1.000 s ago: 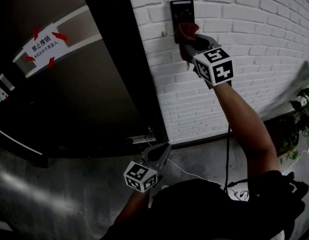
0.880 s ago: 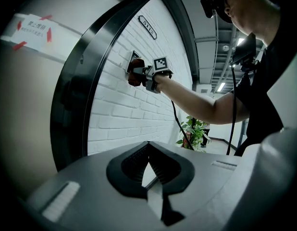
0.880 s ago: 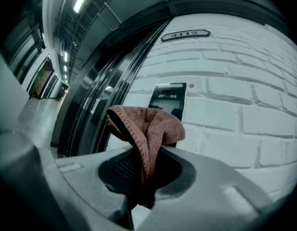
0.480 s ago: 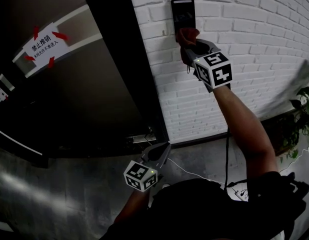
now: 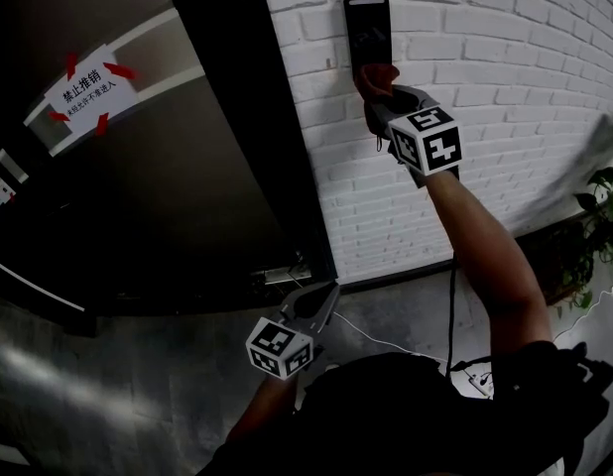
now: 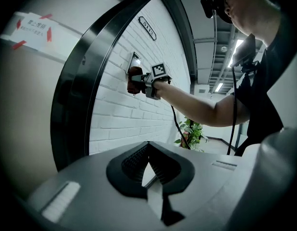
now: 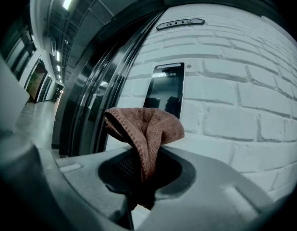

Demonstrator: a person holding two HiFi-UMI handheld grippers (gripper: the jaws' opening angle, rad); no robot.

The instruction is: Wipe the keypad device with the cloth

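- The keypad device (image 5: 368, 26) is a dark glossy panel fixed high on the white brick wall (image 5: 505, 87), just right of the dark door (image 5: 187, 186).
- The wipe looks to be under way. The cloth (image 5: 374, 77) is raised to the panel's lower edge and overlaps it in the head view. In the right gripper view its bunched top covers the bottom of the panel.
- The upper part of the panel is uncovered and reflective. No view shows how much has been cleaned, so I judge that most of the face is left to pass over.
- I cannot tell for sure whether the cloth is pressing on the panel or is just in front of it.
- The right gripper (image 5: 378, 99) has its jaws clenched on the brown cloth. The fabric is pinched between them and folds up and over beyond the tips.
- The left gripper (image 5: 324, 299) hangs low and near the person's body, well apart from the panel. Its jaws are closed together at the tips with nothing between them.
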